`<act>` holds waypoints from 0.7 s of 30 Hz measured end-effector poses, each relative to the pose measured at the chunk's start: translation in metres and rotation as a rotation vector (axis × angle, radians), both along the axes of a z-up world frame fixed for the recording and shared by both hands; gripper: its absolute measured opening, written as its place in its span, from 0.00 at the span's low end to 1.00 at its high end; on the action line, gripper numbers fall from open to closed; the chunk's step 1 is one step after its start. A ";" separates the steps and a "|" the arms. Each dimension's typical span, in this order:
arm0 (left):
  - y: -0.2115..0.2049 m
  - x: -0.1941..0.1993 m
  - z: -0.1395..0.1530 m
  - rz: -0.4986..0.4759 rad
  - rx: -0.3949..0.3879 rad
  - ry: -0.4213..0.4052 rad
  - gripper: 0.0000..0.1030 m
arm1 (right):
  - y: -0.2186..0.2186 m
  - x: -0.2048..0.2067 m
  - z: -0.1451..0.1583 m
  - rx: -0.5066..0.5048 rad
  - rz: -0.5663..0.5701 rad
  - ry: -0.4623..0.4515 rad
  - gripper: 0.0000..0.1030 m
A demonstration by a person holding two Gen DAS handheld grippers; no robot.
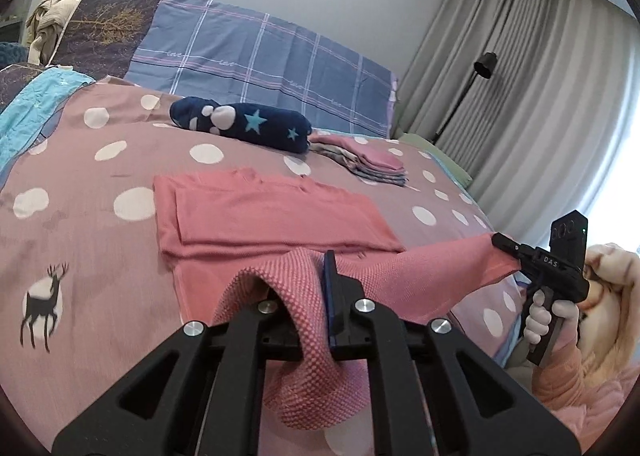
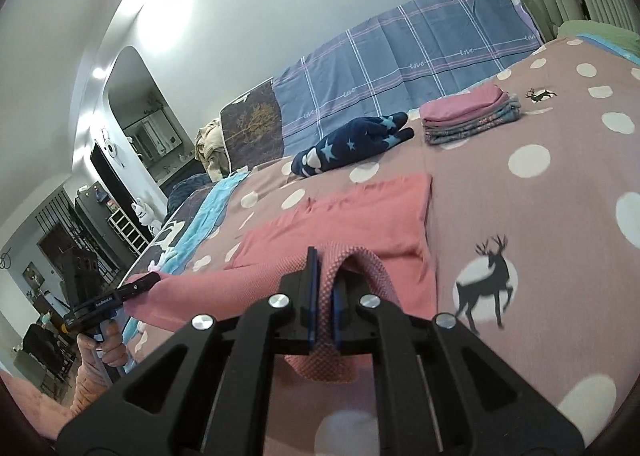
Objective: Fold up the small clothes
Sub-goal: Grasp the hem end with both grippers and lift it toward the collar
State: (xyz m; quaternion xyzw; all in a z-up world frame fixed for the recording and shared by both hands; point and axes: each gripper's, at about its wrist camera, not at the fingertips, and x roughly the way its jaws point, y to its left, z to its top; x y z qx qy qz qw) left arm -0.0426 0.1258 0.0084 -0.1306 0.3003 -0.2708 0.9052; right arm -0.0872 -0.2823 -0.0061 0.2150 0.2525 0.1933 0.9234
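At the bottom centre of the left wrist view the left gripper is clamped on a fold of the coral-pink knit garment, the cloth bunched between its pads and hanging down over the frame. In the right wrist view the right gripper pinches the same garment the same way, a loop of knit standing up between its blue pads. The near hem is lifted and stretched between the two grippers, while the rest lies flat on the bed, whose pinkish cover carries white dots and a black deer print. At the right edge of the left view a hand grips the other tool's handle. Beyond the garment, toward the upper centre, lies a navy fleece piece with blue stars, and just right of it a stack of folded clothes, apart from the garment. Farther back a blue plaid sheet covers the headboard; grey curtains and a black floor lamp fill the upper right.
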 end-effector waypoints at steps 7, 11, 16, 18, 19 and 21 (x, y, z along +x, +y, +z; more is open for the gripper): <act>-0.004 0.059 -0.001 0.024 0.030 0.029 0.07 | 0.002 0.064 -0.004 -0.022 -0.002 0.026 0.07; -0.008 0.111 -0.036 0.060 0.064 0.114 0.09 | 0.000 0.121 -0.042 -0.049 -0.034 0.136 0.07; -0.009 0.151 -0.097 0.113 0.134 0.270 0.12 | -0.005 0.157 -0.091 -0.030 -0.070 0.285 0.08; -0.001 0.148 -0.103 0.111 0.082 0.267 0.14 | -0.007 0.157 -0.094 -0.014 -0.058 0.290 0.10; 0.001 0.147 -0.100 0.105 0.071 0.263 0.20 | -0.008 0.157 -0.094 -0.016 -0.052 0.289 0.10; 0.005 0.141 -0.093 0.104 0.069 0.248 0.28 | -0.010 0.153 -0.090 -0.026 -0.042 0.289 0.13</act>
